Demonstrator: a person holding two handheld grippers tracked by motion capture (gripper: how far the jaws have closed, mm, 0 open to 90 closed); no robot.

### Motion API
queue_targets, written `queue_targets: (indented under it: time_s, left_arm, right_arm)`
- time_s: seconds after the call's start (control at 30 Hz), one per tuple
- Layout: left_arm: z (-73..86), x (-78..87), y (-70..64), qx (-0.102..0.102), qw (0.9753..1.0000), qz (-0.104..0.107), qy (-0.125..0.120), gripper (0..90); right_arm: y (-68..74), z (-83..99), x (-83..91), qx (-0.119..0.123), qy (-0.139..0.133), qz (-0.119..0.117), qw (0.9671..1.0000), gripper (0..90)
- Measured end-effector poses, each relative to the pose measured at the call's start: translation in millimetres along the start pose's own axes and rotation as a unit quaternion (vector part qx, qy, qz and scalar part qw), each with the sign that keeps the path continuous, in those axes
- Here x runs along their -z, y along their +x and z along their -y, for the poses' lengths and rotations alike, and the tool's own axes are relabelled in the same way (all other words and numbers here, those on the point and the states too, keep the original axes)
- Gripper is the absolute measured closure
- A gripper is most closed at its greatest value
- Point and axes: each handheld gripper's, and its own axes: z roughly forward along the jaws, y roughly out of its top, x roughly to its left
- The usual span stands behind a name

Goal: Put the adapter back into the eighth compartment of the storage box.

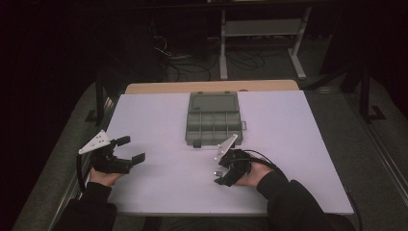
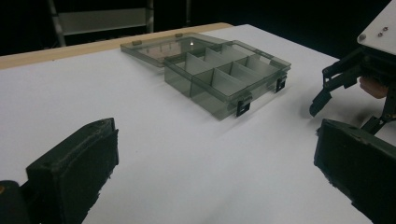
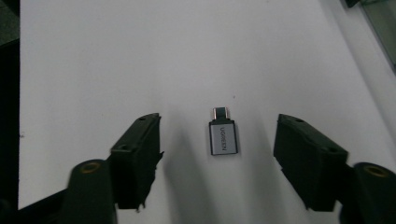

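Observation:
A small silver USB adapter lies flat on the white table, its plug end pointing away. My right gripper stands open over it, one black jaw on each side and neither touching it. From above, the right gripper is near the table's front centre, with the adapter a tiny speck between its jaws. A smoky translucent organizer box sits at the back centre, lid folded open behind it. Its compartments look empty. My left gripper rests open at the left edge, holding nothing.
The white board covers the table, with a wooden edge showing behind it. In the left gripper view, the right gripper appears at the far right near the box's latches. Dark floor, cables and a desk frame lie beyond.

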Motion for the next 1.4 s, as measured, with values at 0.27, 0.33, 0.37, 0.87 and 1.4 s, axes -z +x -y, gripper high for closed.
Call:
queue_targets:
  time_s: [0.27, 0.33, 0.37, 0.87, 1.4]
  left_arm:
    - [0.0, -0.1, 0.0, 0.000, 1.0000, 0.000, 0.000, 0.0]
    - [0.0, -0.2, 0.0, 0.000, 1.0000, 0.000, 0.000, 0.0]
    - [0.1, -0.2, 0.0, 0.000, 1.0000, 0.000, 0.000, 0.0]
    - [0.1, -0.2, 0.0, 0.000, 1.0000, 0.000, 0.000, 0.0]
    - [0.1, -0.4, 0.0, 0.000, 1.0000, 0.000, 0.000, 0.0]
  right_arm:
    - [0.2, -1.1, -2.1, 0.003, 0.004, -0.002, 1.0000, 49.0]
    - [0.3, -1.6, -2.3, 0.004, 0.003, 0.000, 1.0000, 52.8]
    - [0.6, -2.1, -2.4, 0.005, 0.003, 0.002, 1.0000, 55.4]
    - [0.6, -3.6, -4.6, 0.006, 0.005, 0.015, 0.9999, 73.9]
    - [-0.9, -3.9, -0.8, -0.001, 0.000, 0.011, 0.9999, 74.7]
